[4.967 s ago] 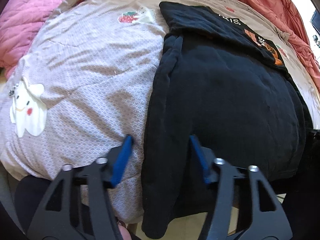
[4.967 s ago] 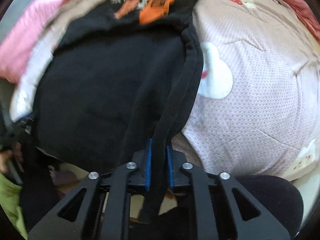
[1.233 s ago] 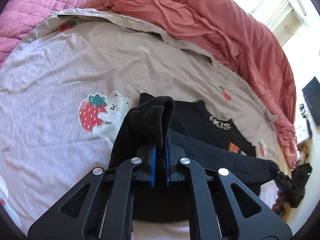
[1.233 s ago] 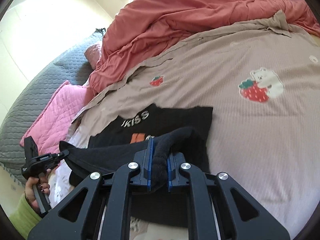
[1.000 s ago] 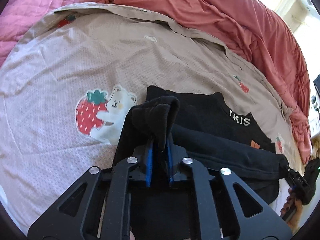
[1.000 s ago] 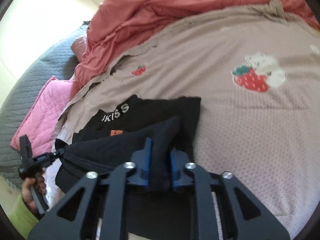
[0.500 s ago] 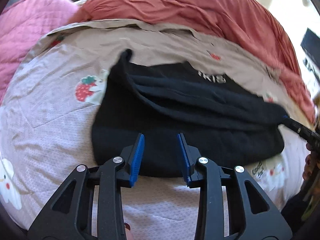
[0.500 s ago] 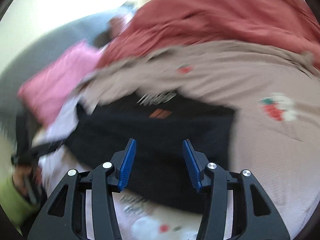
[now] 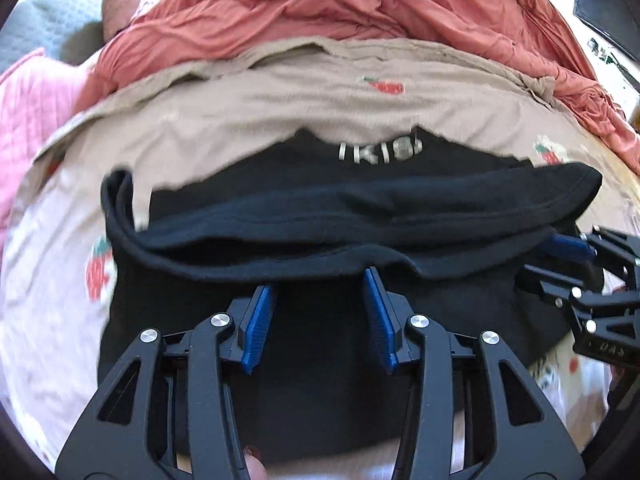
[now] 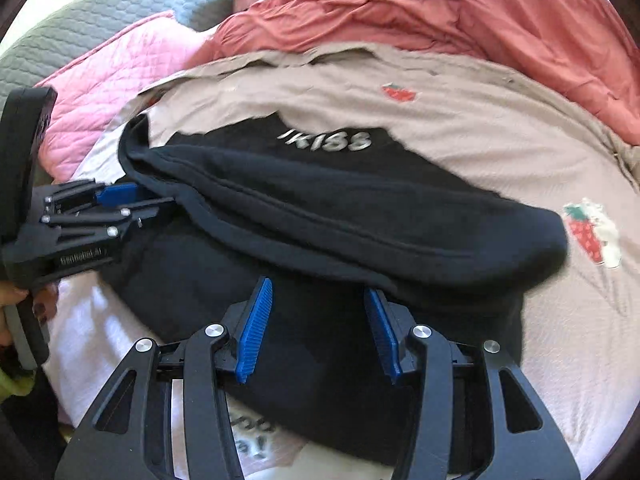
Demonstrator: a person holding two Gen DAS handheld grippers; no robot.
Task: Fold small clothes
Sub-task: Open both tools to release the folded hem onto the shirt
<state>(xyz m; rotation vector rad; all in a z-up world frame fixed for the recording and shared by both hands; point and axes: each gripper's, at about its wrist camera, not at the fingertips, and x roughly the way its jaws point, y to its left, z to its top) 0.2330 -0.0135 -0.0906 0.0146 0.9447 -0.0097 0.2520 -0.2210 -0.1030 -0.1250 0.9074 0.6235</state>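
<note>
Your black top [image 9: 320,216] lies on the bed w/ its far part folded over toward you. It sits in the middle of the tan sheet [image 9: 280,96], near you. One top, that's all.

Words you can read: in your right view, white letters "KISS" [image 10: 326,141] on the far part of the top. In your left view the same letters are blurry, sth like "IKIS". Near your right tool there is dark writing on the pale cover [image 10: 256,436], upside down and partly hidden, so can't read it.

Going left to right in your left view: one pink quilt [image 9: 28,96] at the far left, then one strawberry [image 9: 98,268] on the sheet left of the top, then one small strawberry [image 9: 386,87] far past the letters, then one more strawberry [image 9: 550,156] at the right. That makes 3 strawberries here. One red blanket [image 9: 360,12] is bunched along the far side.

Your left gripper [image 9: 318,316] is spread wide, nothing between the 2 blue pads [image 9: 258,322]. It hangs over the near part of the top.

Your right gripper [image 10: 318,328] is spread wide too, pinching nothing, over the near edge of the top. In your left view you see it at the right edge, by the top's right end.

In your right view, one gray quilt [image 10: 80,28] lies at the far left.
</note>
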